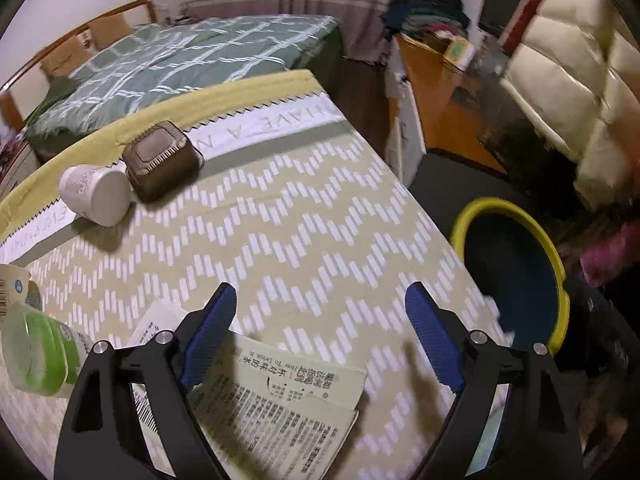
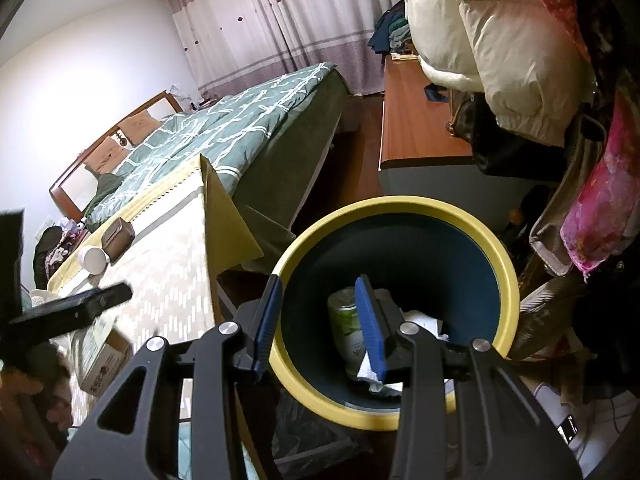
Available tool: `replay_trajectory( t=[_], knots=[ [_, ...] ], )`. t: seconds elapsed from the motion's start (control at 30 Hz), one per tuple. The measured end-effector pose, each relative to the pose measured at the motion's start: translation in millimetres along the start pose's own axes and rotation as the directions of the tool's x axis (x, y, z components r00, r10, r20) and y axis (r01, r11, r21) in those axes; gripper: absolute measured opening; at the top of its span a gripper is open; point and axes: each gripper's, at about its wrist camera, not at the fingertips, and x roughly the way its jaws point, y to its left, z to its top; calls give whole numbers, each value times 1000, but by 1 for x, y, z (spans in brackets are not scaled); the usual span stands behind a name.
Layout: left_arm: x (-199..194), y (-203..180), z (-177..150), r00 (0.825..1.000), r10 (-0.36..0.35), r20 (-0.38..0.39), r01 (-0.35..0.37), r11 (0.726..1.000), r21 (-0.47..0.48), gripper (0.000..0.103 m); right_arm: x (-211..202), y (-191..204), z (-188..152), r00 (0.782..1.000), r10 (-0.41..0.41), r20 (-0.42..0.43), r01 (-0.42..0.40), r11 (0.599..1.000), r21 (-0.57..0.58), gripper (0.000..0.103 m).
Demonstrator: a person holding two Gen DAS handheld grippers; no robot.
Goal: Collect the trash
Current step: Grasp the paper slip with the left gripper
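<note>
Bedroom: green-quilted bed [image 2: 240, 120], curtains [image 2: 288, 20].

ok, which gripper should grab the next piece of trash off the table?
Left. The left gripper hangs open over the table, near the green bottle and papers. The right gripper is open over the bin, off the table.

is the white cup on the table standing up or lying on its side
Tipped on its side. The white cup lies on the table, round end facing the camera, beside the brown box.
</note>
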Motion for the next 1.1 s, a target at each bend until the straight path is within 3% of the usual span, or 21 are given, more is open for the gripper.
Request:
replay_trajectory(
  t=[0.07, 0.2, 0.27, 0.4, 0.53, 0.63, 0.73, 0.83, 1.1],
  knots=[
    [-5, -4, -9, 999, -35, -25, 36, 998, 50, 85, 1, 0, 0, 1000, 4, -2, -4, 1000, 4, 37],
    [-21, -14, -41, 998, -16, -65, 29, 980, 198, 85, 1, 1, -1, 1000, 17, -8, -17, 1000, 1, 37],
    [-35, -8, -55, 996, -48, -70, 62, 975, 214, 85, 1, 2, -1, 1000, 21, -7, -21, 1000, 0, 37],
    [-79, 14, -78, 999, -37, 8, 36, 989, 143, 88, 0, 6, -2, 1000, 28, -5, -28, 1000, -6, 40],
    [-104, 45, -100, 998, 31, 54, -29, 999, -30, 92, 1, 13, -2, 999, 45, -9, -45, 999, -20, 41],
    [-105, 68, -118, 1000, 0, 24, 4, 987, -158, 94, 1, 18, -2, 999, 52, -10, -52, 998, -32, 43],
    [-94, 79, -128, 997, -76, -16, 70, 973, -218, 94, 2, 20, -2, 998, 59, -11, -59, 998, -36, 43],
    [-75, 80, -121, 985, -168, -39, 153, 956, -252, 95, 0, 24, -3, 998, 67, -13, -67, 997, -43, 43],
    [-36, 60, -71, 987, -138, -84, 120, 974, -192, 95, -4, 15, 0, 999, 54, -4, -55, 998, -30, 47]
  ],
)
